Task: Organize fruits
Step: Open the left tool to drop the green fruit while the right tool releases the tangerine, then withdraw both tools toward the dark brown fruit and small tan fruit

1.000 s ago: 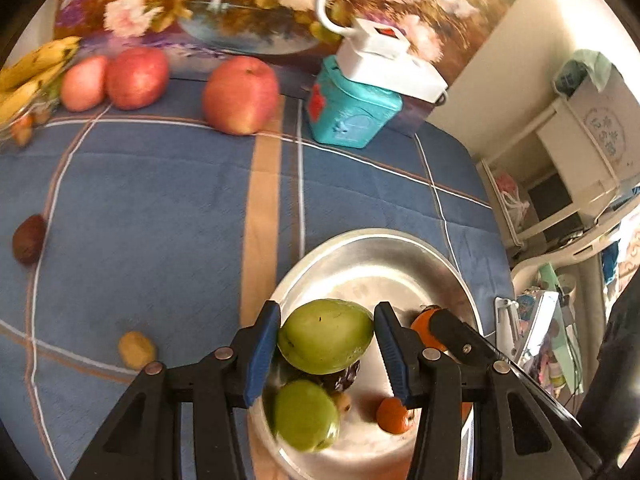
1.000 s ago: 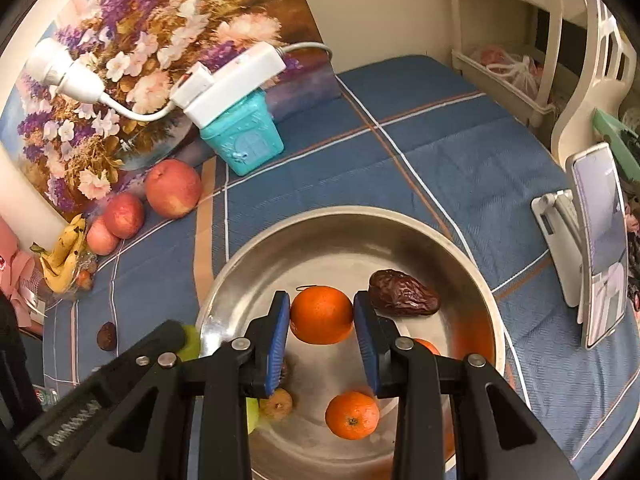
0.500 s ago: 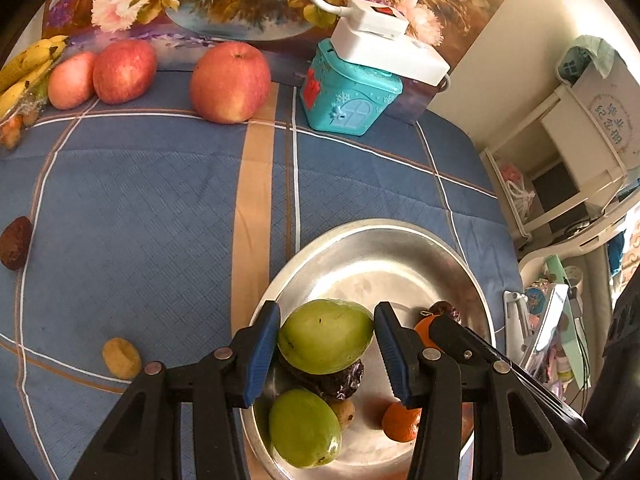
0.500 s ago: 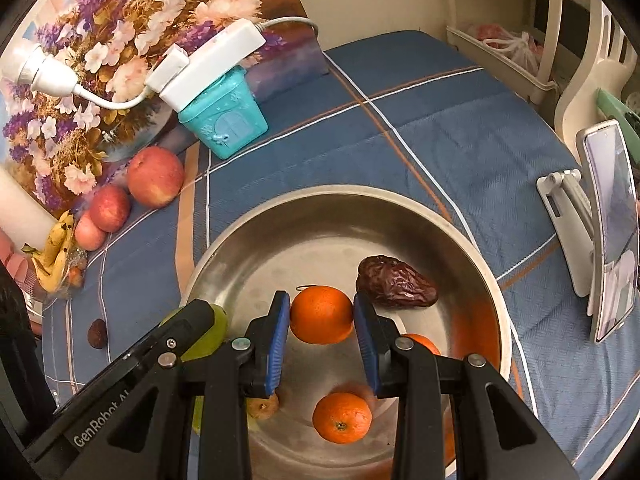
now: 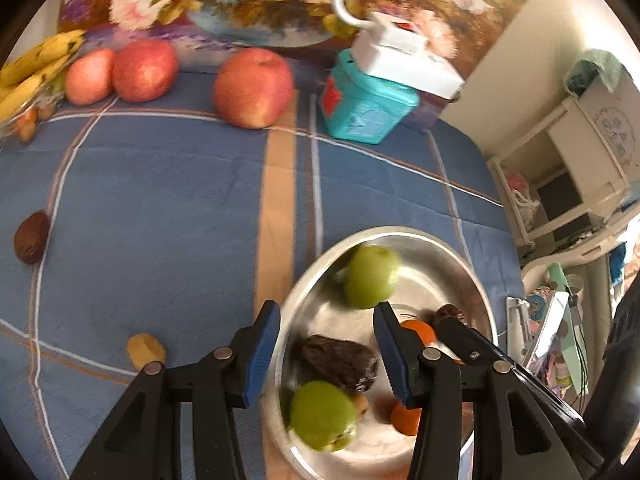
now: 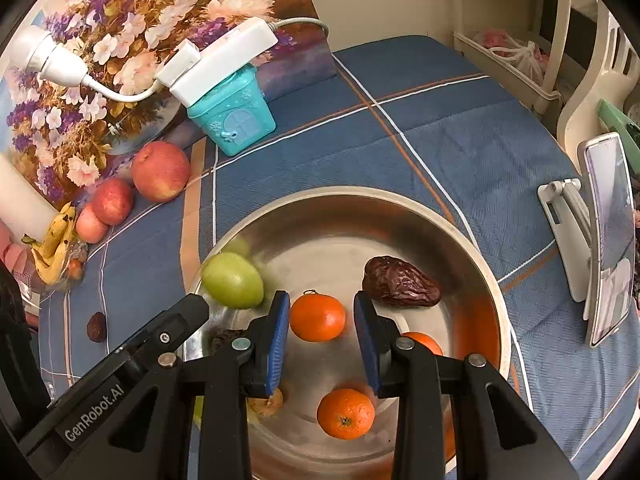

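Note:
A steel bowl (image 5: 420,232) (image 6: 360,192) sits on the blue checked cloth. My left gripper (image 5: 326,320) hangs open over its left side with nothing between the pads. A green fruit (image 5: 370,276) (image 6: 232,280), blurred, lies loose in the bowl beyond the fingertips. Below the jaws rest a dark date (image 5: 340,360) and a second green fruit (image 5: 322,416). My right gripper (image 6: 320,316) is shut on a small orange (image 6: 318,317) above the bowl's middle. Another orange (image 6: 346,414) and a large date (image 6: 402,282) lie in the bowl.
Three red apples (image 5: 252,88) and bananas (image 5: 36,64) line the back left. A dark date (image 5: 32,236) and a small yellow fruit (image 5: 146,350) lie on the cloth. A teal house box (image 5: 368,108) carries a power strip. A phone on a stand (image 6: 608,240) is at right.
The green fruit has left my left gripper's pads and dropped into the bowl near its far left wall. The right gripper and its orange have kept still.

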{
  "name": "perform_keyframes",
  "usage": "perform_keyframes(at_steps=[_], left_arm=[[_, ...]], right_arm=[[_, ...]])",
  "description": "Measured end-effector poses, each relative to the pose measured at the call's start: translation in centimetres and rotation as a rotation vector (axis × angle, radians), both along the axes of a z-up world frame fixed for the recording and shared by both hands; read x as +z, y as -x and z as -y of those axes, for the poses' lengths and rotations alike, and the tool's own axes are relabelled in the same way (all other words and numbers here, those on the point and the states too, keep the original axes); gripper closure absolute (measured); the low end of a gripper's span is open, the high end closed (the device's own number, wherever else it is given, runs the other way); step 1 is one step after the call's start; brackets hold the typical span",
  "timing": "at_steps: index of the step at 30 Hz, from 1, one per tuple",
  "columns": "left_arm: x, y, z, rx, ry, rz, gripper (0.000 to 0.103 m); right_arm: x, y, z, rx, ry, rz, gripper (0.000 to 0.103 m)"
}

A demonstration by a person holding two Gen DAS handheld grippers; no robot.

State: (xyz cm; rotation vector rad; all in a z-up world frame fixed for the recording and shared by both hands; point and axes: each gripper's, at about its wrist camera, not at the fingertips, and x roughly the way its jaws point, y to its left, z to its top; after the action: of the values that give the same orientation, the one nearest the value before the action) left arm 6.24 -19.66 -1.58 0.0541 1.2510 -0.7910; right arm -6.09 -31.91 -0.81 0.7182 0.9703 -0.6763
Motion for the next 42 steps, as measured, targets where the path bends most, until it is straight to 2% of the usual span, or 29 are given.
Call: perform_keyframes(at_steps=[3, 6, 8, 9, 10, 14, 15, 16, 17, 18, 21, 23, 24, 25, 37, 42], left_arm=[[-0.2, -0.5, -0.9, 0.025, -0.045, 0.007, 0.050], [-0.3, -1.0, -1.8, 0.055, -0.079, 0.017, 0.041], [-0.1, -1.3, -2.6, 0.076, -0.109, 0.036, 0.036], [-0.1, -1.5, -3.0, 0.088, -0.127, 0.046, 0.027], [0.0, -1.6, -3.4, 0.098, -0.142, 0.054, 0.021], [-0.1, -2.1, -4.7, 0.123, -0.186, 0.061, 0.019], [-0.1, -2.2, -4.9, 0.130, -0.194, 0.064, 0.018], [-0.1, -2.3, -5.2, 0.139, -0.205, 0.069, 0.013], [-0.1, -2.4, -5.5, 0.145, -0.211, 0.075, 0.009], [0.0, -2.4, -5.7, 0.152, -0.217, 0.084, 0.001], [0.3, -2.3, -6.3, 0.175, -0.235, 0.126, 0.000], [0.4, -2.2, -6.6, 0.188, -0.246, 0.148, 0.000], [0.3, -2.1, -6.9, 0.194, -0.251, 0.155, 0.000], [0.2, -2.1, -7.3, 0.201, -0.259, 0.160, 0.000], [0.3, -4.2, -10.3, 0.256, -0.298, 0.183, 0.000], [1.2, -6.3, -12.7, 0.281, -0.285, 0.195, 0.000]], right_arm=[[-0.1, 0.0, -0.1, -0.001, -0.002, -0.005, 0.068], [-0.2, -0.2, -0.1, 0.003, -0.007, -0.016, 0.067], [-0.2, -0.3, -0.2, 0.006, -0.002, -0.032, 0.056], [-0.3, -0.3, -0.2, 0.006, 0.000, -0.037, 0.044], [-0.2, -0.4, -0.3, 0.008, 0.003, -0.042, 0.038], [-0.3, -0.7, -0.5, 0.018, 0.010, -0.065, 0.036], [-0.4, -0.8, -0.7, 0.022, 0.013, -0.072, 0.033], [-0.5, -0.9, -0.8, 0.025, 0.014, -0.077, 0.027], [-0.5, -1.0, -0.9, 0.028, 0.015, -0.079, 0.026], [-0.5, -1.1, -1.0, 0.032, 0.017, -0.079, 0.026], [-0.5, -1.4, -1.4, 0.046, 0.027, -0.085, 0.026], [-0.5, -1.5, -1.6, 0.055, 0.034, -0.088, 0.022], [-0.5, -1.6, -1.8, 0.060, 0.039, -0.088, 0.010], [-0.4, -1.7, -1.9, 0.063, 0.044, -0.085, 0.005], [-0.5, -2.6, -2.7, 0.074, 0.052, -0.064, 0.005], [-0.7, -3.5, -3.3, 0.103, 0.037, -0.068, 0.005]])
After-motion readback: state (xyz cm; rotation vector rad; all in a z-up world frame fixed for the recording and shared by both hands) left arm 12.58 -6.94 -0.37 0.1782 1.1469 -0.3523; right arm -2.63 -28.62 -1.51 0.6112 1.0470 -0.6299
